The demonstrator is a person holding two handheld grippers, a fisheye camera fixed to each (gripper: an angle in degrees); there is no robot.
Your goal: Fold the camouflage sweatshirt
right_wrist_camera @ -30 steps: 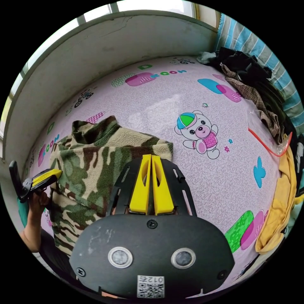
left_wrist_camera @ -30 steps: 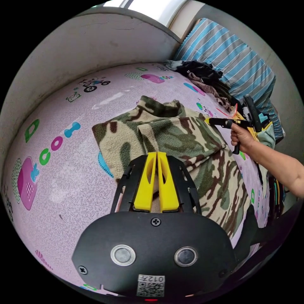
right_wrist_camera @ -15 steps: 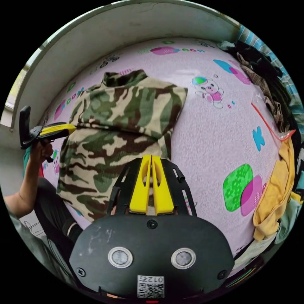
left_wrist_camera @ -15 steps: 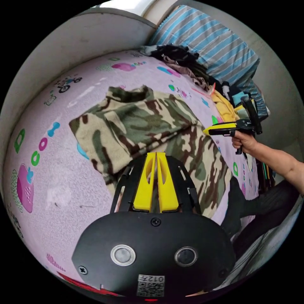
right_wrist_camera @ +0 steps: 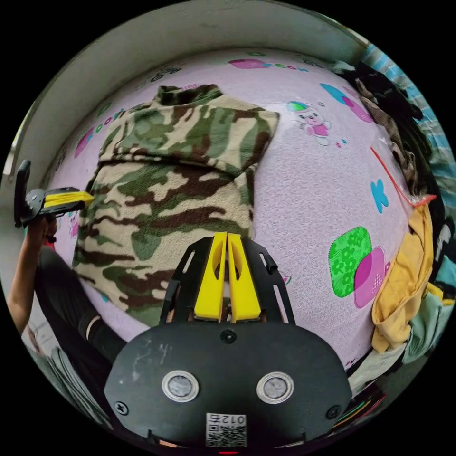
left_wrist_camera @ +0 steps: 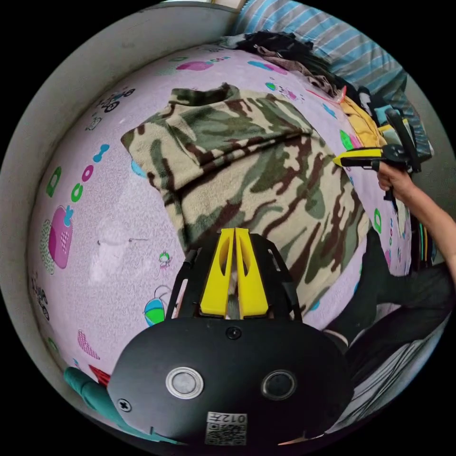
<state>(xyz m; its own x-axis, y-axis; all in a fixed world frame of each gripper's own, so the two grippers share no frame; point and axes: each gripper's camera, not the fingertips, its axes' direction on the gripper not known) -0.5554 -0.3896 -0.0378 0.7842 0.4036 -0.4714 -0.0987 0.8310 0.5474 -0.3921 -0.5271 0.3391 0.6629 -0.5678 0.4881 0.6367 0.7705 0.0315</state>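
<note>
- Left gripper (left_wrist_camera: 234, 231): jaws pressed together, empty, over the camouflage sweatshirt (left_wrist_camera: 247, 171).
- Right gripper (right_wrist_camera: 226, 236): jaws likewise closed, empty, near the sweatshirt's edge on the pink mat (right_wrist_camera: 308, 190).

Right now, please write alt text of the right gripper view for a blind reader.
A camouflage sweatshirt lies partly folded on a pink cartoon-print mat. The right gripper, jaws closed, is near its lower edge; the left gripper is at its side.
</note>
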